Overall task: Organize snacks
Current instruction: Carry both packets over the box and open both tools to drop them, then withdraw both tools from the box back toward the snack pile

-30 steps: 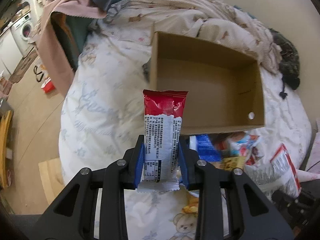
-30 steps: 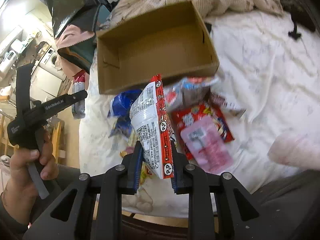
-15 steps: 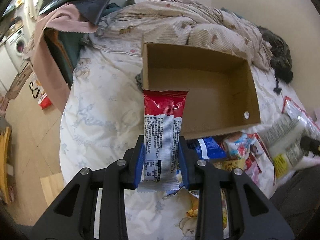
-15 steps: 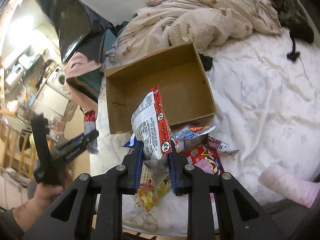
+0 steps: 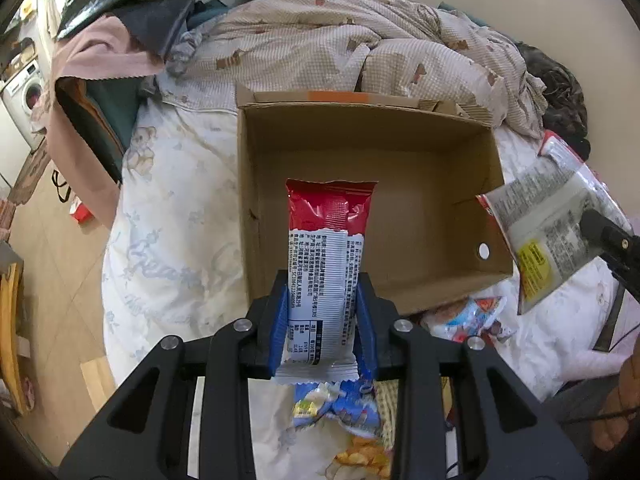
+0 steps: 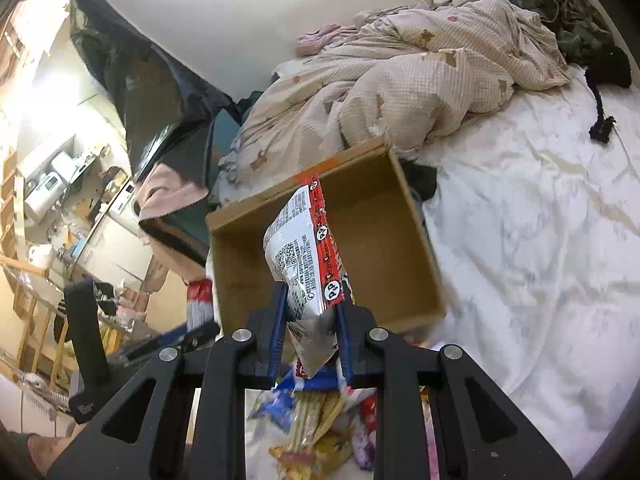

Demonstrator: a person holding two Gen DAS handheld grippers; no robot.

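My left gripper (image 5: 322,320) pinches a red-and-white snack bar (image 5: 326,264) over the cardboard box (image 5: 400,152); my right gripper (image 6: 310,328) clamps a silver-and-red snack packet (image 6: 306,260) near the box's front edge.

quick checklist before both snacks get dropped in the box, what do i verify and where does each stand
1. Left gripper shut on red and white snack bar: ok.
2. Right gripper shut on silver snack bag: ok.
3. Cardboard box open, inside bare: ok.
4. Bar in line with the box opening: ok.
5. Bag past the box's near wall: cannot tell.
6. Loose snacks clear of the box: ok.
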